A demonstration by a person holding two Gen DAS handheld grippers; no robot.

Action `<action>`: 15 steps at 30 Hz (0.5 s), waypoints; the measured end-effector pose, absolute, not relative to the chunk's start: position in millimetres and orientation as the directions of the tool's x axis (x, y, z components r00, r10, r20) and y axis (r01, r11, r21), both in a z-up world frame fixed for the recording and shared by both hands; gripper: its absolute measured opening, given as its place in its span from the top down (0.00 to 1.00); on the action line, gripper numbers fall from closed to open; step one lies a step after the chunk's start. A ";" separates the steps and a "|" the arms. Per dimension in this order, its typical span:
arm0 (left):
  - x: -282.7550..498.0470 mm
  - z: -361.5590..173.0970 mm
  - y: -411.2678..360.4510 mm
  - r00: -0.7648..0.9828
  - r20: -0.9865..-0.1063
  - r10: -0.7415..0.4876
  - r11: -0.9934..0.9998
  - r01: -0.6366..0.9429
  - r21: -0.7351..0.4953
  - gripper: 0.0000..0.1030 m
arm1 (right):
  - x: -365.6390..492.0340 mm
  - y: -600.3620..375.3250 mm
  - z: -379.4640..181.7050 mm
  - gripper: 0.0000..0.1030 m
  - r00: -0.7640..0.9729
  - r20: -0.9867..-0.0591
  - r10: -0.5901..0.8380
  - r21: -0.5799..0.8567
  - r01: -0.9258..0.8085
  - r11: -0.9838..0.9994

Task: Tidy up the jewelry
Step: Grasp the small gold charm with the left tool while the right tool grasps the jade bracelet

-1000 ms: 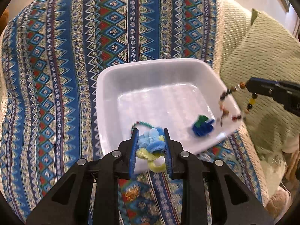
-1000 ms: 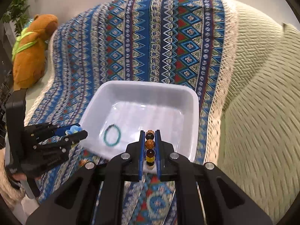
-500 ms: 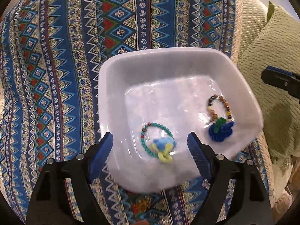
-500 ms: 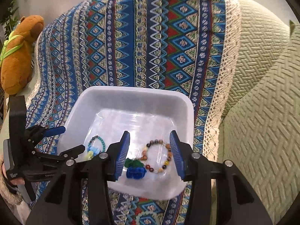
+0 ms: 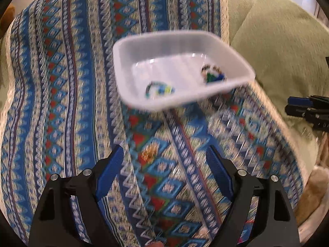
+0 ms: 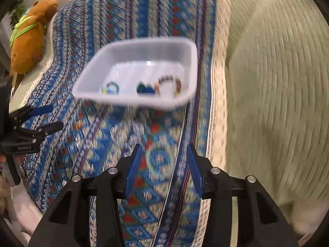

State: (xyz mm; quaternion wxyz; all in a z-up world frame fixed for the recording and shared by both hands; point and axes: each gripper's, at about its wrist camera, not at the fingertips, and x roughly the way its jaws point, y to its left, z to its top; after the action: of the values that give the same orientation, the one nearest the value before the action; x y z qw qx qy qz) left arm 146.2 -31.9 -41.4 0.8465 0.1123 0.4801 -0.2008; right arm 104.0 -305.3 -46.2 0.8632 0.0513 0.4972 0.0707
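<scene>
A white tray [image 5: 230,47] lies on the patterned blanket [image 5: 61,103]; it also shows in the right wrist view [image 6: 193,65]. Inside lie a teal bead bracelet with a blue-yellow flower [image 5: 159,89], a blue-green flower [image 6: 145,88] and a brown bead bracelet [image 6: 169,84]. A pale green ring-shaped bracelet [image 6: 158,160] lies on the blanket between my right gripper's fingertips. A small orange piece [image 5: 149,154] lies on the blanket ahead of my left gripper [image 5: 164,164]. My left gripper is open and empty, well back from the tray. My right gripper [image 6: 163,160] is open and empty.
A green cushion [image 6: 277,82] fills the right side. A brown plush toy [image 6: 28,39] sits at the far left. The other gripper shows at the right edge of the left view [image 5: 308,109] and the left edge of the right view [image 6: 30,127]. Both views are motion-blurred.
Both grippers opened, dropping the flower piece and the brown bead bracelet into the tray, then pulled back from the tray toward the near blanket.
</scene>
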 end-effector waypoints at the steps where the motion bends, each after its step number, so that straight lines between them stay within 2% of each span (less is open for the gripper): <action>1: 142.5 -47.6 -28.1 0.465 -0.858 -0.218 0.898 0.439 0.010 0.21 | 101.4 -306.5 -52.5 0.56 0.487 -0.857 0.171 0.162 -0.062 0.985; 7: 151.6 -79.0 -4.2 0.496 -0.857 -0.143 0.929 0.366 0.057 0.21 | 106.1 -306.5 -77.9 0.56 0.453 -0.874 0.174 0.177 -0.036 0.984; 13: 168.5 -94.9 -6.6 0.494 -0.854 -0.162 0.914 0.401 0.058 0.21 | 125.3 -301.4 -99.7 0.56 0.422 -0.896 0.138 0.138 -0.030 0.990; 15: 174.1 -101.7 -9.1 0.485 -0.856 -0.178 0.913 0.406 0.040 0.24 | 132.2 -299.1 -105.6 0.56 0.412 -0.903 0.121 0.119 -0.031 0.992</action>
State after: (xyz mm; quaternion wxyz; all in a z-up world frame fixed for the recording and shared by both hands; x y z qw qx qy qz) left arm 174.1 -9.1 -101.7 0.8534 0.1192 0.4778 -0.1709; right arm 132.2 -299.1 -105.6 0.8393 0.0415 0.5402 0.0452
